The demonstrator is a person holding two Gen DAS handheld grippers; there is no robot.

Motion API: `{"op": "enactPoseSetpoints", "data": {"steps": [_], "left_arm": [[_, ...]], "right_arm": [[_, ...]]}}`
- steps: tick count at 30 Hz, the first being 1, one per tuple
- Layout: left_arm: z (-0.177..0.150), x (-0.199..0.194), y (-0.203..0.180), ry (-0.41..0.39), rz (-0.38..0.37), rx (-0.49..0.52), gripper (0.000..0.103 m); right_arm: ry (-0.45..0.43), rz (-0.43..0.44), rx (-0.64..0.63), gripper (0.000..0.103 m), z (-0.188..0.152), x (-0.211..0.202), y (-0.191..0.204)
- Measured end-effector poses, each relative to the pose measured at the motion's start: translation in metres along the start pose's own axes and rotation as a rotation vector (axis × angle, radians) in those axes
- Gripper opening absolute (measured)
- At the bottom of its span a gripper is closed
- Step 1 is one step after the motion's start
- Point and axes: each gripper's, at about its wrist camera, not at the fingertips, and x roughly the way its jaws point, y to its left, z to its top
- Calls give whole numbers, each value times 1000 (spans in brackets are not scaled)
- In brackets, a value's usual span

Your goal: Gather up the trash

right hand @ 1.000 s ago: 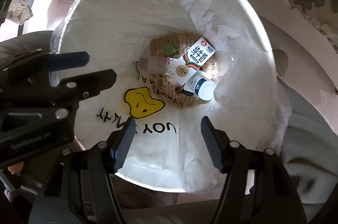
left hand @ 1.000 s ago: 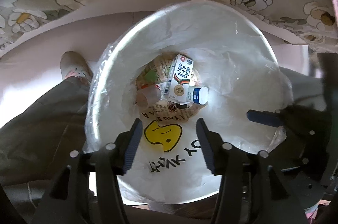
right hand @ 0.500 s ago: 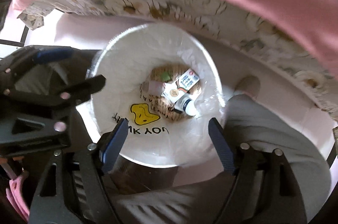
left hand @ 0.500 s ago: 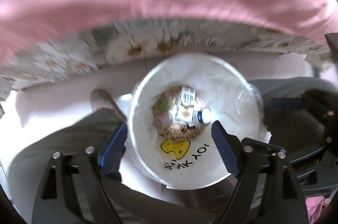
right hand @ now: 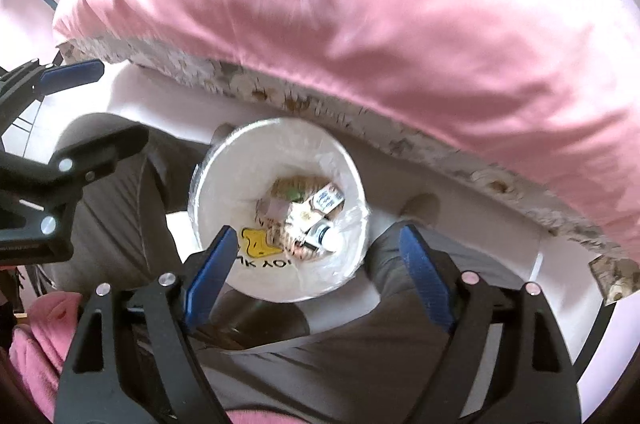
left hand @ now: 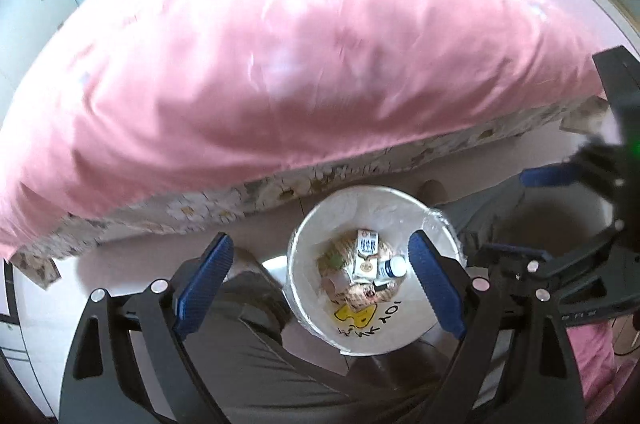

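Note:
A white trash bin (left hand: 434, 220) lined with a plastic bag stands on the floor between the person's legs; it also shows in the right wrist view (right hand: 224, 180). Inside lie a milk carton (left hand: 366, 254), a small white bottle with a blue label (left hand: 394, 267), a small cup and a brown printed paper bag. The carton (right hand: 326, 200) and bottle (right hand: 326, 238) show in the right wrist view too. My left gripper (left hand: 320, 282) is open and empty, high above the bin. My right gripper (right hand: 316, 268) is open and empty, also high above it.
A bed with a pink cover (left hand: 280, 56) and a floral side (left hand: 240, 200) runs behind the bin. The person's grey trousers (left hand: 256, 352) flank the bin. The right gripper (left hand: 560, 224) shows at the left view's right edge. The floor is pale pink.
Both grippers have risen far above the bin and opened wider. The bin now looks small and the pink bed fills the upper view.

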Motion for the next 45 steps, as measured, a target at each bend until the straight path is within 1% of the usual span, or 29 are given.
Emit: {"op": "enactPoseSetpoints", "data": {"steps": [4, 6, 7, 10, 14, 16, 18, 20, 22, 24, 27, 30, 35, 37, 45], "left_arm": [[-3, -33, -6, -65, -3, 12, 91], [-7, -46, -10, -94, -2, 12, 91], [-9, -52, -11, -106, -4, 12, 91], [-15, -72, -17, -151, -14, 16, 91], [-24, -97, -26, -209, 7, 14, 93], [-30, -103, -30, -228, 17, 9, 93], [-35, -107, -35, -242, 51, 16, 93], [-39, -110, -38, -252, 88, 21, 93], [-43, -113, -40, -263, 103, 17, 93], [-45, -118, -42, -275, 108, 9, 93], [-49, -122, -46, -293, 126, 10, 93], [-51, -124, -50, -300, 133, 17, 93], [-52, -125, -52, -300, 142, 18, 93], [-52, -125, -53, -299, 145, 21, 93], [-53, -126, -53, -302, 147, 18, 93]], "right_arm": [[-75, -3, 11, 82, -2, -33, 1], [-128, -7, 10, 82, -6, -54, 4], [-161, -16, 8, 84, -8, -65, 6], [-253, -57, 3, 84, -14, -90, 11], [-353, -93, 4, 84, -30, -111, 23], [-415, -129, 3, 84, -42, -123, 30], [-461, -166, -2, 84, -52, -131, 36], [-493, -197, 6, 87, -61, -137, 39], [-510, -214, 21, 87, -70, -140, 40], [-517, -209, 44, 87, -79, -141, 40], [-525, -223, 66, 87, -89, -141, 43], [-539, -211, 79, 89, -95, -143, 45], [-529, -208, 91, 90, -97, -141, 44], [-532, -208, 95, 91, -97, -142, 44], [-547, -204, 99, 91, -98, -146, 43]]}}
